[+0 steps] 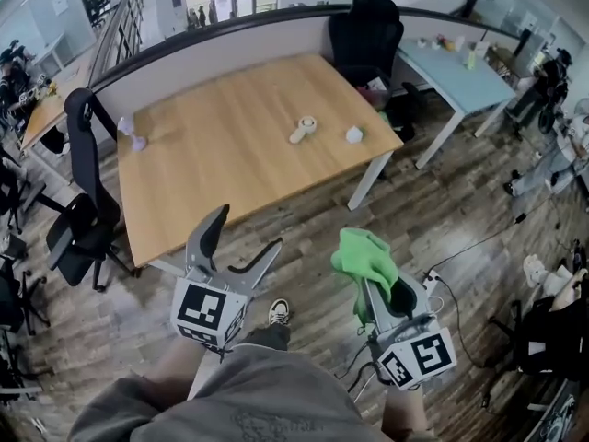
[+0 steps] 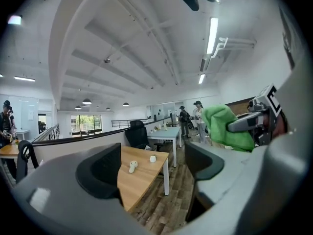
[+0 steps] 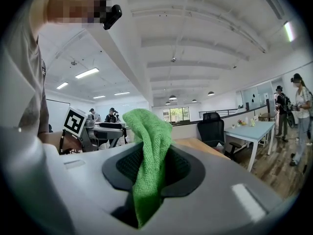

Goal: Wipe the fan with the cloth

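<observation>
A person's grey clothing (image 1: pixel 258 403) fills the bottom of the head view, one shoe (image 1: pixel 280 312) showing on the plank floor (image 1: pixel 442 219) just beyond it. Above the clothing, the left gripper (image 1: pixel 248 228) is held with its jaws spread wide and empty, while the right gripper (image 1: pixel 370 288) is clenched on a green cloth (image 1: pixel 365 258) that bunches over its tips. Both are held over the floor, short of a wooden table (image 1: pixel 221 164). On the table lies a small white fan (image 1: pixel 303 129), with a small white object (image 1: pixel 354 134) just beside it, well apart from both grippers. A black office chair (image 1: pixel 83 210) stands at the table's left edge. In the left gripper view, the parted jaws frame the table's corner and the fan (image 2: pixel 132 167), nothing between them; the cloth (image 2: pixel 227 126) shows at right in the other gripper. In the right gripper view, the jaws grasp the cloth (image 3: pixel 149 155), which rises between the pads and folds over.
</observation>
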Demonstrator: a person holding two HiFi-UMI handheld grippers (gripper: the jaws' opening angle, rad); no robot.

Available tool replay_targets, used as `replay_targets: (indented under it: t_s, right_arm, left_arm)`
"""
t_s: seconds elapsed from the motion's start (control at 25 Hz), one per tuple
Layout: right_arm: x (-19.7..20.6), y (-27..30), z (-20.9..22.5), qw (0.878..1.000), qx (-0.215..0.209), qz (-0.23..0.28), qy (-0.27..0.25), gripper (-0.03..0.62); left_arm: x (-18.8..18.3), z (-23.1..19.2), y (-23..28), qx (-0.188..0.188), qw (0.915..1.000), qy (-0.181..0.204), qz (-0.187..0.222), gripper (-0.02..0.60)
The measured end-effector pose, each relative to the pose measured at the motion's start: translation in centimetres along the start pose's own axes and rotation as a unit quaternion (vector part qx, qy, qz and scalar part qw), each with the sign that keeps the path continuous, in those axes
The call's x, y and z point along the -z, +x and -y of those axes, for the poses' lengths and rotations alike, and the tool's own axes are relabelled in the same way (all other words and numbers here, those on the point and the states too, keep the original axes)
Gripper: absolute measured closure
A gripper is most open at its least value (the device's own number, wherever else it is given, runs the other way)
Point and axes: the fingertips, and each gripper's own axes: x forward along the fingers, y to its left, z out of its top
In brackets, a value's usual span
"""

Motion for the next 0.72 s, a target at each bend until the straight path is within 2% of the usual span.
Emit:
replay_targets:
  t_s: [0.4, 0.6, 0.72]
  right_arm:
    - [-1.0, 10.7, 3.3, 1.000, 0.002, -0.014, 0.008, 0.493]
    - [-1.3, 13.8, 4.8, 1.000, 0.004, -0.028, 0.002, 0.493]
    - [-1.1, 15.1, 6.5, 0.999, 0.014, -0.036, 0.003, 0.493]
  left_arm:
    - [1.3, -7.8, 8.5, 0.012, 0.9998, 0.005, -0.016, 0.189]
    - [2.0, -9.6, 11.5, 0.023, 0.9992, -0.020, -0.025, 0.189]
    - [3.1, -10.1, 13.7, 0.027, 0.9987, -0.017, -0.040, 0.189]
